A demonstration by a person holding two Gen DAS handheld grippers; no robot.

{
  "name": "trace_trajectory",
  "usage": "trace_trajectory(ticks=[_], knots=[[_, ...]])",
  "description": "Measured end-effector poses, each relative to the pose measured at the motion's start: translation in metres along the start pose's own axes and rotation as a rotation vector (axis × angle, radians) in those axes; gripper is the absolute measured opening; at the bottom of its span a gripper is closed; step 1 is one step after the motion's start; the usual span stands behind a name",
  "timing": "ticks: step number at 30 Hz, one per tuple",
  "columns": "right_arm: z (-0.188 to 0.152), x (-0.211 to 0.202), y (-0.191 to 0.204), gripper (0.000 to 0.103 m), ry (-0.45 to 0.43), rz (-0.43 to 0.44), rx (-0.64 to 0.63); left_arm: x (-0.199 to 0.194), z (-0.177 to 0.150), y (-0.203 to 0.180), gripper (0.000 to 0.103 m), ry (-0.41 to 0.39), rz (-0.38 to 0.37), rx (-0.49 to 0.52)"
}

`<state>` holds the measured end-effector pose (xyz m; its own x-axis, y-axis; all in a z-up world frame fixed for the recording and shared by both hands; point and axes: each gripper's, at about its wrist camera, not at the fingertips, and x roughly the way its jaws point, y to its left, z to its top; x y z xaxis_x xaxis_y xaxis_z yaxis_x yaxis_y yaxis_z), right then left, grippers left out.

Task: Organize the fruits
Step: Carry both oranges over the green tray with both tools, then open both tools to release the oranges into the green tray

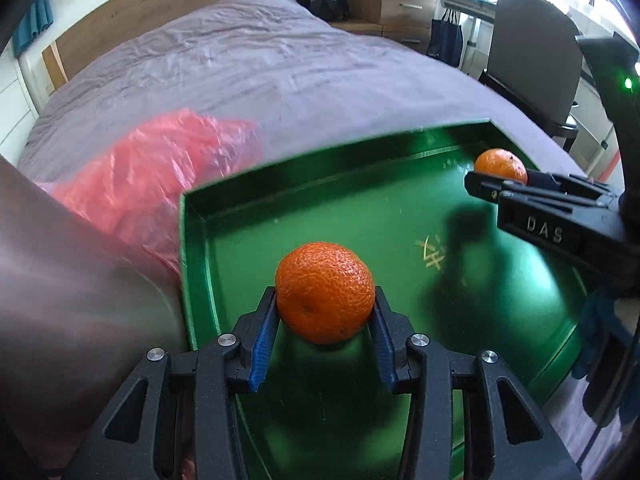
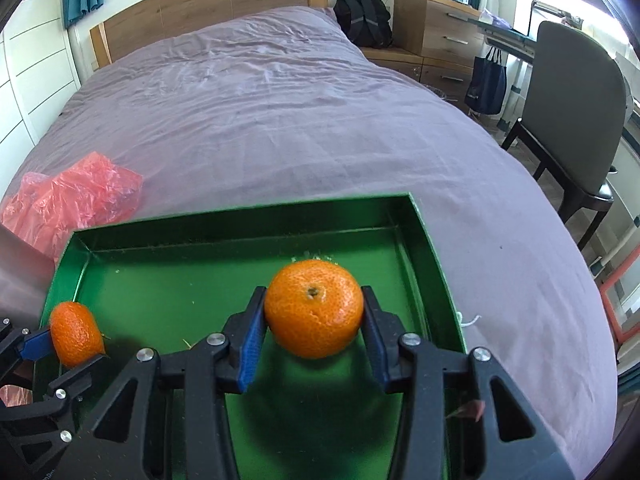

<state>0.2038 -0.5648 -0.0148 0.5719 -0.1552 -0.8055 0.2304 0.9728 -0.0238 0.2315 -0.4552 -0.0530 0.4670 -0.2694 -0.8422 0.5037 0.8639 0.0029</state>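
**Two mandarins over the green tray**

Each hand-held gripper clamps a mandarin above the green tray (image 2: 248,240) on the bed (image 2: 280,120): left hand-held gripper (image 1: 325,304) on the left mandarin (image 1: 325,296), right hand-held gripper (image 2: 314,312) on the right mandarin (image 2: 314,308). Released from this height, round fruit could roll into the tray wall, or bruise. Only the right wrist view shows the tray's right wall fully; the left shows the pink bag (image 1: 160,176) touching the tray
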Motion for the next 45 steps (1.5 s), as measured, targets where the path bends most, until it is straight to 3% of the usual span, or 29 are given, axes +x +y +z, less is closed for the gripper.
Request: trace_trajectory(ticks=[3, 9, 15, 19, 21, 22, 23, 25, 32, 40, 45], knots=[[-0.004, 0.011, 0.003, 0.053, 0.027, -0.004, -0.022, 0.004, -0.008, -0.006, 0.039, -0.019, 0.023, 0.027], [-0.008, 0.013, 0.001, 0.056, 0.01, 0.008, -0.027, 0.005, -0.016, -0.002, 0.04, -0.032, -0.002, -0.006], [-0.008, 0.017, -0.004, 0.058, 0.006, 0.081, -0.039, 0.004, -0.026, -0.01, 0.042, -0.057, 0.018, -0.004], [-0.007, 0.018, -0.001, 0.062, 0.005, 0.07, -0.055, 0.001, -0.03, -0.013, 0.046, -0.052, 0.027, -0.012], [-0.007, 0.017, 0.001, 0.072, 0.006, 0.058, -0.06, 0.001, -0.031, -0.012, 0.061, -0.037, 0.028, -0.022], [-0.008, 0.017, 0.002, 0.091, 0.011, 0.048, -0.061, 0.0, -0.032, -0.013, 0.063, -0.032, 0.023, -0.014], [-0.008, 0.017, 0.002, 0.103, 0.015, 0.04, -0.058, -0.001, -0.033, -0.016, 0.068, -0.027, 0.02, 0.0], [-0.006, 0.015, 0.002, 0.103, 0.016, 0.018, -0.053, -0.003, -0.034, -0.021, 0.076, -0.011, 0.022, 0.025], [-0.005, -0.023, 0.007, 0.103, -0.066, -0.011, -0.078, -0.03, -0.033, -0.027, 0.077, -0.052, 0.08, 0.071], [-0.021, -0.098, -0.01, 0.103, -0.161, -0.042, -0.025, -0.099, -0.039, -0.035, 0.082, -0.152, 0.066, 0.102], [-0.043, -0.145, -0.015, 0.103, -0.208, -0.029, 0.032, -0.148, -0.059, -0.039, 0.083, -0.21, 0.045, 0.111]])
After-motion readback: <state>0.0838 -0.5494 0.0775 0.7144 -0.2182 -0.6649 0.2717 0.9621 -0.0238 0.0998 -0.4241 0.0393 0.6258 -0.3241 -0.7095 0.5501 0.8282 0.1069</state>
